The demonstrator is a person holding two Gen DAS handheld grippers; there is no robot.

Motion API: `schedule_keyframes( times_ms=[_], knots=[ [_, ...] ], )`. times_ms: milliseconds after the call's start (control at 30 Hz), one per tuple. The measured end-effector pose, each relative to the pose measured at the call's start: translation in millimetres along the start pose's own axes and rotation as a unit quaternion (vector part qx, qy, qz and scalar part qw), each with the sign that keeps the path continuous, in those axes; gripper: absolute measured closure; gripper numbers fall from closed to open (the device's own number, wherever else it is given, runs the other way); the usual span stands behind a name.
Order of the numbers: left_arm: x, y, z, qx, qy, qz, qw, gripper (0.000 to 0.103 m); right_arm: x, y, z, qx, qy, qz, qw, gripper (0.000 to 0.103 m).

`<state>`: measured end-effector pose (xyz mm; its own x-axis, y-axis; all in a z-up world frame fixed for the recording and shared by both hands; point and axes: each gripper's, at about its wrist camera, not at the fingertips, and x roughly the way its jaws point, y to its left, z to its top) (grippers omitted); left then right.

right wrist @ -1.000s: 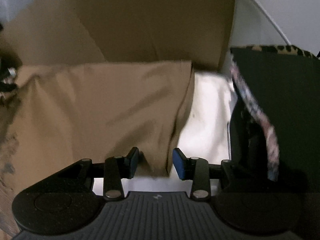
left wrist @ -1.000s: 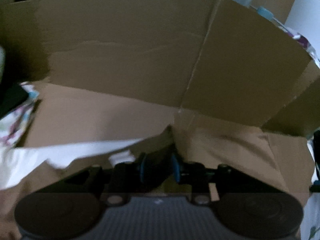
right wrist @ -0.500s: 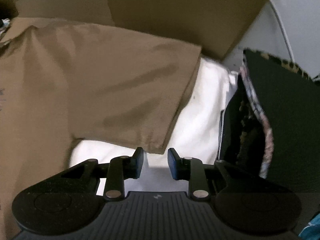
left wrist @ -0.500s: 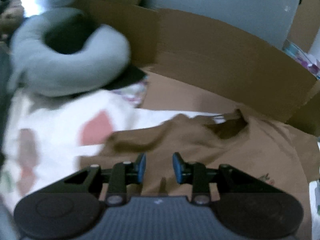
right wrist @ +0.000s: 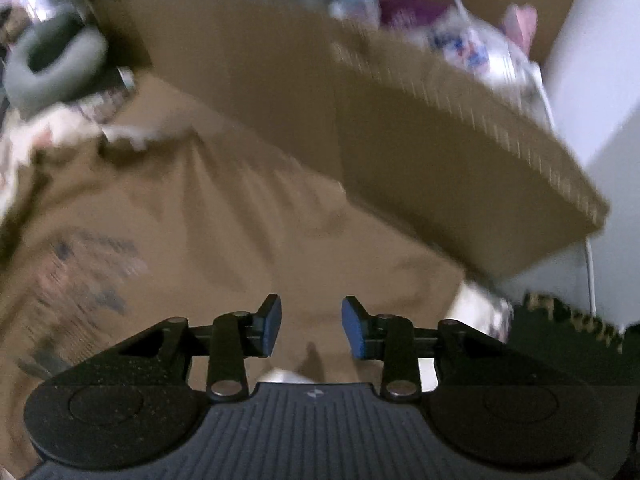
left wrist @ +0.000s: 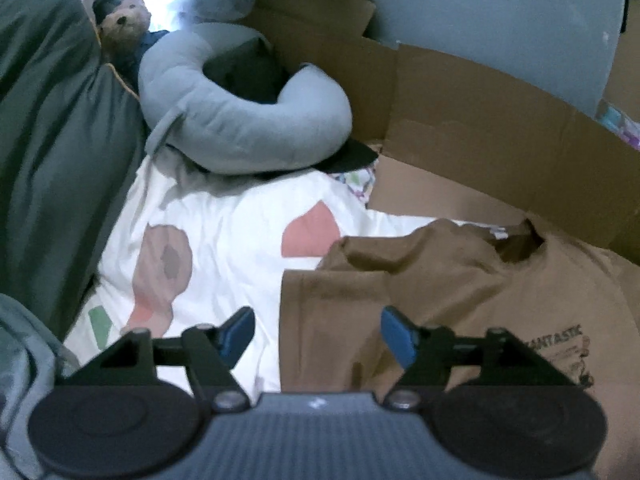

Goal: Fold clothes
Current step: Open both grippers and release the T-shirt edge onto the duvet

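- Left claw hangs above the near left edge of the brown T-shirt, its blue pads wide apart after just spreading, with nothing pinched between them.
- Right claw is held over the same brown T-shirt; its pads stand apart with a clear gap, having just widened a little, and no cloth is caught between them (this view is smeared by motion).
- That T-shirt lies spread on the bed, collar at the far side, one sleeve folded in along its left edge; a dark print with lettering shows on its near right part.
- Under and to the left of it lies a white sheet with pink, brown and green patches.
- Far left on the sheet sits a grey neck pillow, with something black tucked under its right end.
- Behind the pillow a teddy bear leans against a dark green cushion that fills the left side.
- Cardboard box walls stand along the far edge of the shirt; in the right wrist view the cardboard box runs across the far side, with blurred colourful packages beyond it.
- At the near right of the right wrist view lies a dark cloth with a leopard-print edge.
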<state>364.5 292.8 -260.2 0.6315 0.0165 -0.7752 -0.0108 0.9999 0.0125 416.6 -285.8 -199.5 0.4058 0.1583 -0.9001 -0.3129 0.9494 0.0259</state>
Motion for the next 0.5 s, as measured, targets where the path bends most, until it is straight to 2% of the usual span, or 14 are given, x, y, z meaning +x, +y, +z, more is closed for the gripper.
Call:
schedule_keyframes(
  times_ms=[100, 167, 267, 400, 500],
  knots=[
    [21.9, 3.0, -8.2, 0.004, 0.003, 0.016, 0.9999, 0.034, -20.8, 13.1, 18.8, 0.017, -0.022, 0.009, 1.0, 0.061],
    [35.7, 7.7, -9.3, -0.01, 0.009, 0.022, 0.9997, 0.042, -32.6, 22.4, 27.5, 0.033, -0.03, 0.013, 0.999, 0.061],
    [53.0, 12.5, -6.4, -0.033, 0.013, 0.026, 0.999, 0.043, -48.1, 37.5, 33.3, 0.04, -0.04, 0.023, 0.998, 0.061],
    [66.5, 10.3, -0.5, -0.026, 0.016, 0.021, 0.9993, 0.043, -64.5, 53.6, 37.0, 0.032, -0.058, 0.033, 0.997, 0.059],
    [72.9, 9.9, 4.4, -0.03, 0.017, 0.018, 0.9993, 0.043, -63.4, 56.3, 35.2, 0.051, -0.047, 0.055, 0.996, 0.059]
  ],
)
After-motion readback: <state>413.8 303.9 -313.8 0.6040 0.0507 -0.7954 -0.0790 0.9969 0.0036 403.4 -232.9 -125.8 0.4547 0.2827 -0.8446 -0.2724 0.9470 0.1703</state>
